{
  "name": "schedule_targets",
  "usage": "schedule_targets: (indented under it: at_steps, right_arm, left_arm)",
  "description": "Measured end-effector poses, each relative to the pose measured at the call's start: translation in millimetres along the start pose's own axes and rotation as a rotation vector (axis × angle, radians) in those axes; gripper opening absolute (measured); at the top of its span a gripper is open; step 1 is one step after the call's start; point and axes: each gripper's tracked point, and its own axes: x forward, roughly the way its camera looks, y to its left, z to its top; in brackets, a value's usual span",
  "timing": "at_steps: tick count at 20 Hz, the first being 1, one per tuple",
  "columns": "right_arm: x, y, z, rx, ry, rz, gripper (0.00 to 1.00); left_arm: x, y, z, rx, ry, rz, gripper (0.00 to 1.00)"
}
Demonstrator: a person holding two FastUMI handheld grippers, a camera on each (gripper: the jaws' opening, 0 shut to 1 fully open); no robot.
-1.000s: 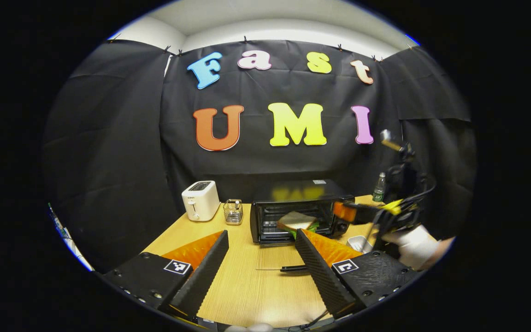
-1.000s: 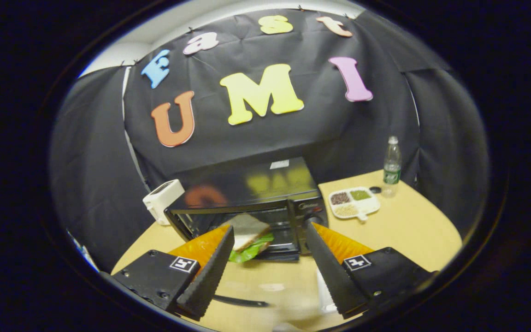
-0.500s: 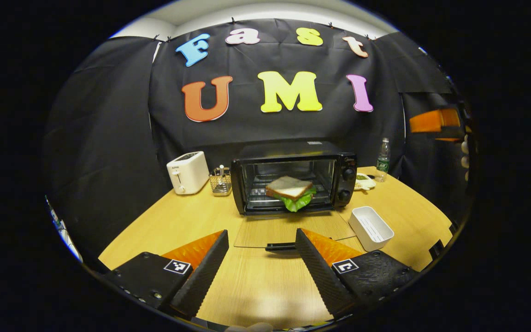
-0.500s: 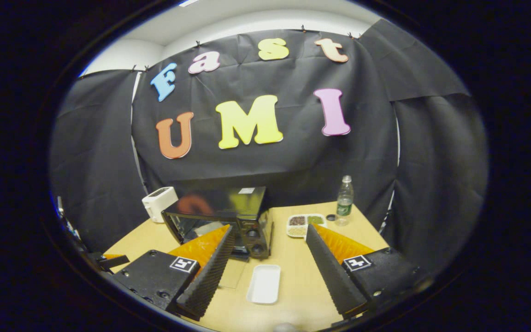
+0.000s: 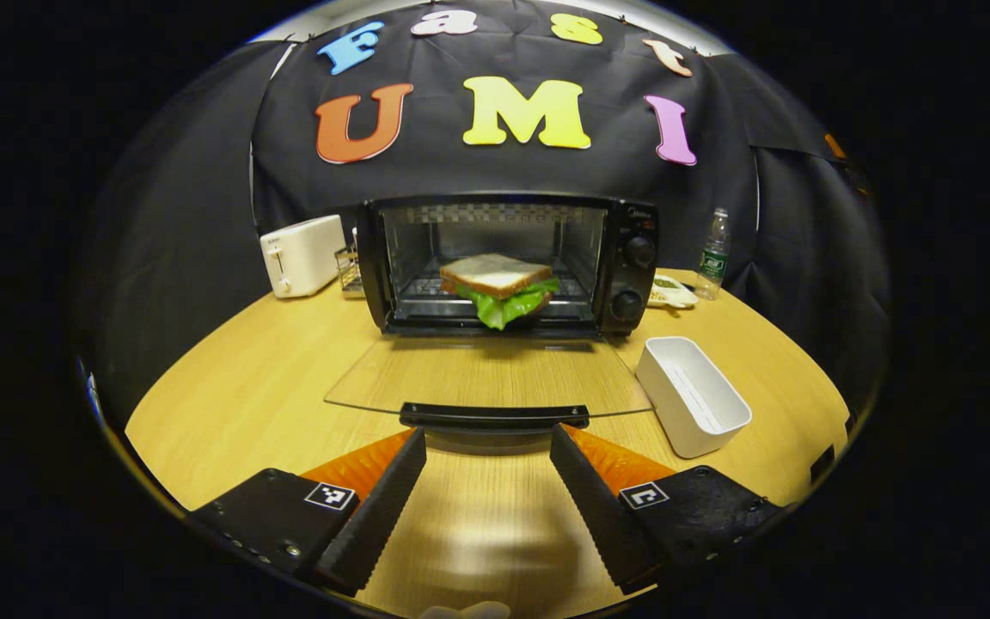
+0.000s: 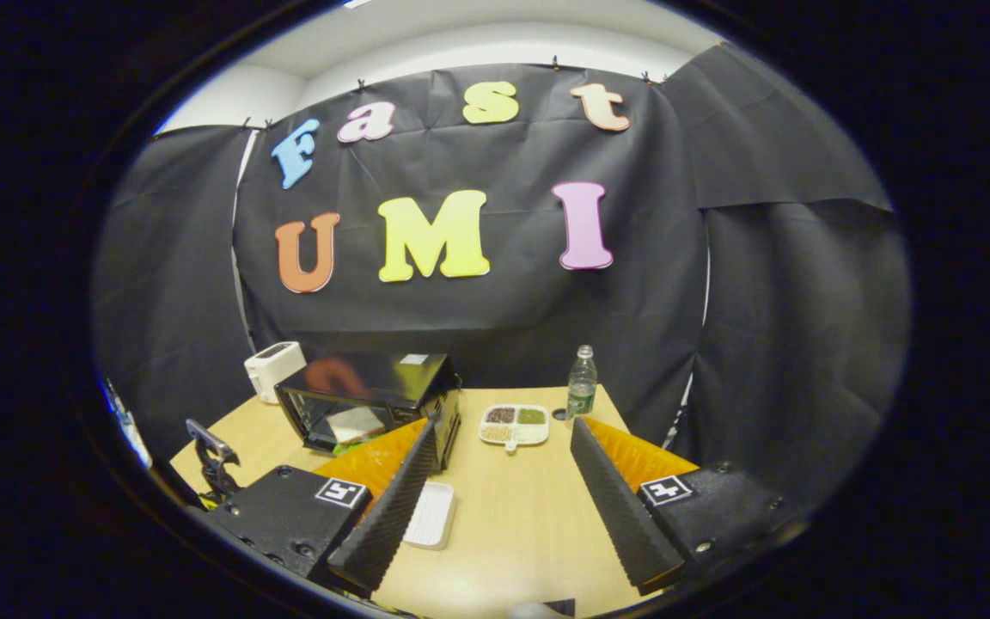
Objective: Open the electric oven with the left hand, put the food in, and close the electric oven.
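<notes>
The black electric oven [image 5: 508, 262] stands at the back of the wooden table with its glass door [image 5: 486, 383] folded down flat. A sandwich [image 5: 499, 284] with lettuce lies on the rack inside. In the left gripper view my left gripper [image 5: 488, 447] is open, just short of the door's black handle [image 5: 495, 416], with nothing between its fingers. In the right gripper view my right gripper [image 6: 504, 438] is open and empty, high above the table and far back from the oven [image 6: 370, 400], where the sandwich [image 6: 356, 423] shows inside.
A white rectangular tray [image 5: 691, 394] sits right of the door. A white toaster [image 5: 302, 254] and a small wire rack [image 5: 349, 268] stand left of the oven. A divided dish of grains [image 6: 512, 424] and a water bottle [image 6: 581, 391] are at the back right.
My left gripper has moved down and in toward the door handle. My right gripper has let go of the sandwich in the oven and pulled back up and to the right.
</notes>
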Motion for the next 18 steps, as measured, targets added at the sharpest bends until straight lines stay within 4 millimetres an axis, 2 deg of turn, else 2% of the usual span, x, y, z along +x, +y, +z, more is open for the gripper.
schedule_targets:
  at_steps: [4,9,18]
  right_arm:
    - [-2,-12,5,-0.022,0.012,0.005,0.95]
    - [7,-11,4,-0.020,0.037,0.034,0.95]
    - [19,-11,7,-0.014,0.060,0.071,0.95]
  left_arm:
    - [16,0,-10,-0.002,0.025,0.017,0.96]
    - [24,2,-13,-0.007,0.034,0.031,0.96]
    - [24,2,-11,-0.008,0.040,0.019,0.94]
